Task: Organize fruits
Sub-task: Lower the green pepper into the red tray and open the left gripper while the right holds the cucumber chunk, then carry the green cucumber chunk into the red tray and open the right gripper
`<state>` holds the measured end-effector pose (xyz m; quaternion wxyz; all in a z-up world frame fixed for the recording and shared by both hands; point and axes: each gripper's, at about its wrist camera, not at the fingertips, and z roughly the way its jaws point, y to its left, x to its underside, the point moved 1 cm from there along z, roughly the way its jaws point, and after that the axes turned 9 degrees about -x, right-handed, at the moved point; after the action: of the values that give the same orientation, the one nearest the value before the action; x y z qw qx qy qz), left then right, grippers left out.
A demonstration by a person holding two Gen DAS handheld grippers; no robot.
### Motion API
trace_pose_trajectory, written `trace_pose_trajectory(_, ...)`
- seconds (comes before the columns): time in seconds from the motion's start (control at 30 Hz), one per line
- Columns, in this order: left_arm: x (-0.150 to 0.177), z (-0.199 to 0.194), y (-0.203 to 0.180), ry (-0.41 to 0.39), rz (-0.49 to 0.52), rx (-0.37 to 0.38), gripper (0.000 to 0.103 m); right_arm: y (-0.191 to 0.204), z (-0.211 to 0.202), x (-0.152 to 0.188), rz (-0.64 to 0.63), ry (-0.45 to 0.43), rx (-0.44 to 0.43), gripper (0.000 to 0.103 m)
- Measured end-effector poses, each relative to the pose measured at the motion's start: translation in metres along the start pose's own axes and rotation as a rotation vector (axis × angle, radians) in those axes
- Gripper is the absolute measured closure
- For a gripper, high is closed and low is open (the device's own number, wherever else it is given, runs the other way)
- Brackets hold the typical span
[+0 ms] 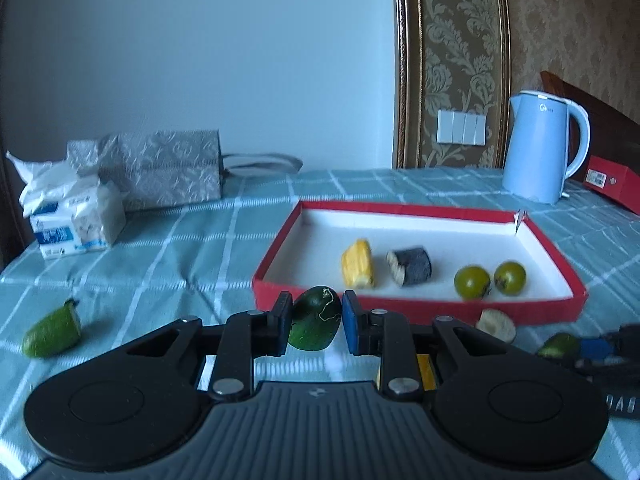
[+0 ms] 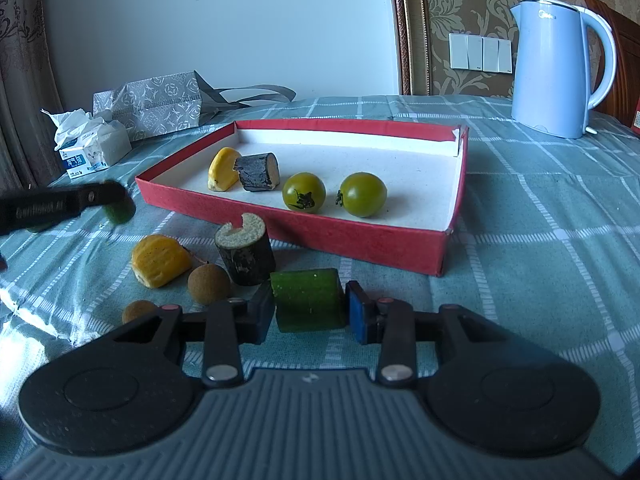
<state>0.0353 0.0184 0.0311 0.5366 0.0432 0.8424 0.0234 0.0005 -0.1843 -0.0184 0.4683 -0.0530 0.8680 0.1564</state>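
A dark green rounded fruit piece [image 1: 314, 318] is clamped between the jaws of the left gripper [image 1: 314, 322], just short of the red shallow cardboard tray [image 1: 420, 308] ahead. A green cut cucumber chunk [image 2: 308, 304] is pinched between the right gripper's [image 2: 308, 308] jaws. Either smooth piece could be squeezed out, or knocked loose on the near tray wall if carried too low.

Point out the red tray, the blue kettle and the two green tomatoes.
red tray [image 2: 352, 236]: right wrist view, near wall.
blue kettle [image 2: 548, 68]: right wrist view, body.
green tomatoes [image 2: 304, 192] [image 2: 364, 194]: right wrist view, skins.
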Motion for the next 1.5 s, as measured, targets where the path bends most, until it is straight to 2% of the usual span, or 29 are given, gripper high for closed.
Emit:
trace_pose_trajectory(0.23,-0.032,0.021,-0.008,-0.025,-0.037,0.026,0.077,0.0,0.0,0.0,0.0,0.0,0.0,0.067)
trace_pose_trajectory(0.37,-0.041,0.048,-0.017,0.003,-0.033,0.014,0.077,0.0,0.0,0.0,0.001,0.0,0.0,0.067)
trace_pose_trajectory(0.57,-0.037,0.084,-0.027,0.068,-0.016,-0.006,0.077,0.0,0.0,0.0,0.0,0.001,0.0,0.067)
trace_pose_trajectory(0.7,-0.03,0.094,-0.026,0.106,-0.02,-0.007,0.077,0.0,0.0,0.0,0.0,0.001,0.0,0.067)
trace_pose_trajectory(0.77,-0.028,0.095,-0.027,0.1,-0.005,-0.028,0.077,0.0,0.0,0.0,0.0,0.001,0.0,0.067)
trace_pose_trajectory(0.87,-0.028,0.088,-0.025,0.076,0.003,-0.049,0.068,0.0,0.0,0.0,-0.001,0.001,0.001,0.067)
trace_pose_trajectory(0.93,-0.026,0.078,-0.02,0.048,-0.016,-0.064,0.04,0.0,0.0,0.0,-0.001,0.001,0.001,0.067)
trace_pose_trajectory(1.0,-0.024,0.067,-0.013,0.017,-0.045,-0.083,0.028,0.0,0.0,0.0,-0.001,0.001,0.001,0.067)
trace_pose_trajectory(1.1,-0.019,0.045,0.002,-0.021,-0.101,-0.109,0.026,0.0,0.0,0.0,-0.002,0.002,0.002,0.067)
trace_pose_trajectory(1.23,-0.004,0.024,0.024,0.0,-0.189,-0.103,0.024,0.0,0.0,0.0,-0.004,0.003,0.003,0.067)
trace_pose_trajectory(1.4,0.012,0.011,0.033,0.042,-0.167,-0.133,0.024,0.0,0.0,0.0,-0.002,0.002,0.001,0.067)
trace_pose_trajectory(1.5,0.019,0.01,0.037,0.079,-0.17,-0.115,0.024,0.0,0.0,0.0,0.002,0.001,-0.002,0.067)
